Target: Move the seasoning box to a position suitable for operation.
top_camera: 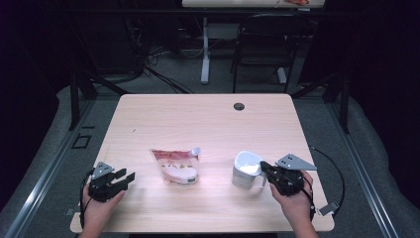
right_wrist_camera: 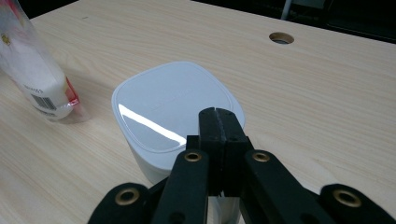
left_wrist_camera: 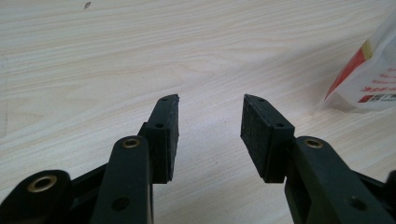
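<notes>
While my right hand-held gripper (right_wrist_camera: 219, 116) sits pressed together on the handle of the white jug (right_wrist_camera: 173, 107), at the surface's (top_camera: 208, 114) right front, my left hand-held gripper (left_wrist_camera: 210, 109) rests spread with nothing between its jaws. Snack pouch (top_camera: 176, 166) lies between them, mid-surface.

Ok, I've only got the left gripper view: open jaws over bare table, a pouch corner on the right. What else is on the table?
Observer: A white lidded container stands to the right of the pouch, apart from it.
Operator: Where's the right gripper?
Observer: The right gripper is at the container's near right side, jaws shut together over the lid's edge.
Operator: Anything farther back?
Observer: A round cable hole near the table's far edge.
</notes>
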### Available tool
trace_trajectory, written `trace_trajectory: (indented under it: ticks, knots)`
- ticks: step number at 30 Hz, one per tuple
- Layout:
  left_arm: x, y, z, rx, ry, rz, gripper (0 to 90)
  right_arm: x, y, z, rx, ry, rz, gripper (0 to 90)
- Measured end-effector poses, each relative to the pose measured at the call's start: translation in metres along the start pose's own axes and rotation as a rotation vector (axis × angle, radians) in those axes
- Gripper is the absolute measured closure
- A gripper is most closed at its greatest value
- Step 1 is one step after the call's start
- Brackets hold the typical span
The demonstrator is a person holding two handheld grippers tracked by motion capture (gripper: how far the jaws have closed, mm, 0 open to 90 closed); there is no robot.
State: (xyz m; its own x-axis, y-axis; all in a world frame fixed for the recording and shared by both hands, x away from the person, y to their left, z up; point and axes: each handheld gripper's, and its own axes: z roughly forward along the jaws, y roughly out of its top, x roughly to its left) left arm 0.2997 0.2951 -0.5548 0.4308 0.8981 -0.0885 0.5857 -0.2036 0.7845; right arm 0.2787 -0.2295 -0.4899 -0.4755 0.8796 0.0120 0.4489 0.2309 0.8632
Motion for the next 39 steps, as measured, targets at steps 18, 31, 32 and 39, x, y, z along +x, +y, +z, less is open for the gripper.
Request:
trace_trajectory:
  ticks: [18,31,32,39]
  knots:
    - [0.0,-0.0001,0.0002,0.002,0.0,0.004,56.5,-0.0015,-0.0028,-0.0024,-0.005,0.006,0.008,90.0]
    - [0.0002,-0.0004,0.0013,0.007,0.0,0.009,52.8,-0.0029,-0.0052,-0.0034,-0.006,0.005,0.02,90.0]
    - [0.0,-0.0003,0.0013,0.005,0.0,0.009,52.6,-0.0033,-0.0058,-0.0034,-0.009,0.006,0.024,90.0]
    - [0.0001,0.0002,0.0011,0.015,-0.01,0.016,51.1,-0.0047,-0.0075,-0.0044,-0.007,0.009,0.034,90.0]
